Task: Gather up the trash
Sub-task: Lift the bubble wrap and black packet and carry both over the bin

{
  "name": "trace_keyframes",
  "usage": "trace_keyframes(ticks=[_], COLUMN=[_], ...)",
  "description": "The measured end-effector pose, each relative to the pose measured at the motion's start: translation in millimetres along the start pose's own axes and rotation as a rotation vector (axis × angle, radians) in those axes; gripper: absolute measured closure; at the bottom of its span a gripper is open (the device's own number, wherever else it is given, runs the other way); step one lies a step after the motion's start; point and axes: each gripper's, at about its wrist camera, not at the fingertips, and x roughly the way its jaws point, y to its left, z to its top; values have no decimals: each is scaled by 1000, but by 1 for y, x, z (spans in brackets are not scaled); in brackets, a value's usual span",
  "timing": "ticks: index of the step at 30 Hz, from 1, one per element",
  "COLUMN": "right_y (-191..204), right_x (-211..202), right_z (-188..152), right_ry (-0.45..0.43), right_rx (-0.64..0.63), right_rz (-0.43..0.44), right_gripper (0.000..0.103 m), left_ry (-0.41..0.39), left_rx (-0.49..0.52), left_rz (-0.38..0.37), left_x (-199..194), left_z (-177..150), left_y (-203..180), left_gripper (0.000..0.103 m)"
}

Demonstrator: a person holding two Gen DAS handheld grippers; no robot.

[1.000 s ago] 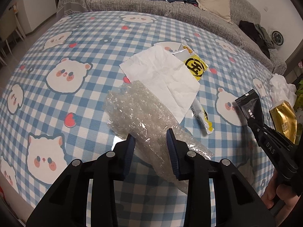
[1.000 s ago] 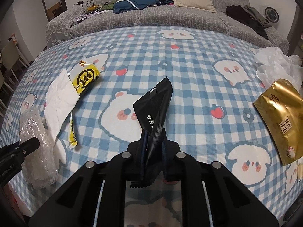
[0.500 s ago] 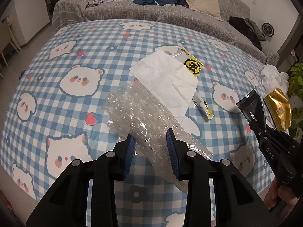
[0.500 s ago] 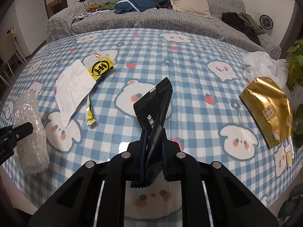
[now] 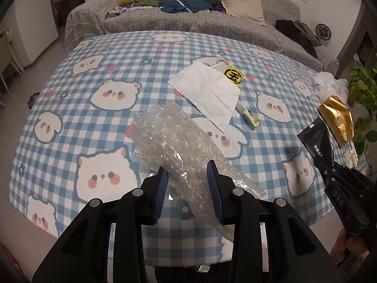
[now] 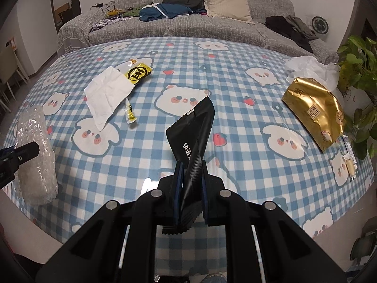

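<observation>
My left gripper (image 5: 187, 176) is shut on a crumpled wad of clear bubble wrap (image 5: 172, 139), held above the checked tablecloth (image 5: 99, 127). In the right wrist view the same bubble wrap (image 6: 35, 155) shows at the left edge. My right gripper (image 6: 191, 165) is shut on a black foil wrapper (image 6: 194, 129), which sticks up past the fingers; the black wrapper (image 5: 317, 139) also appears at the right of the left wrist view. On the cloth lie a white tissue (image 6: 107, 94), a yellow snack wrapper (image 6: 137, 73), a small yellow sachet (image 6: 129, 113) and a gold packet (image 6: 313, 110).
A crumpled white plastic bag (image 6: 308, 67) and a potted plant (image 6: 358, 59) sit at the table's right end. Small packets (image 6: 350, 158) lie near the right edge. Behind the table a grey sofa (image 6: 212, 30) carries clothes, a backpack and a cushion.
Both grippers have drawn back and risen from the table, each still holding its piece. More of the tablecloth and its near edge now shows in both views.
</observation>
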Motion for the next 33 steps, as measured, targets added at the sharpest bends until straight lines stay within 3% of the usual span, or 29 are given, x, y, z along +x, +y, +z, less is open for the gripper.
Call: trace_keyframes(ticks=[33], right_y=[31], right_x=[-82], right_z=[-109], right_ry=[-75], right_rx=[2], right_rz=[31], right_gripper=[89], left_ry=[-71], left_rx=[12], left_rz=[-34], left_x=[-83], left_z=[-107], left_y=[15], left_gripper=[70])
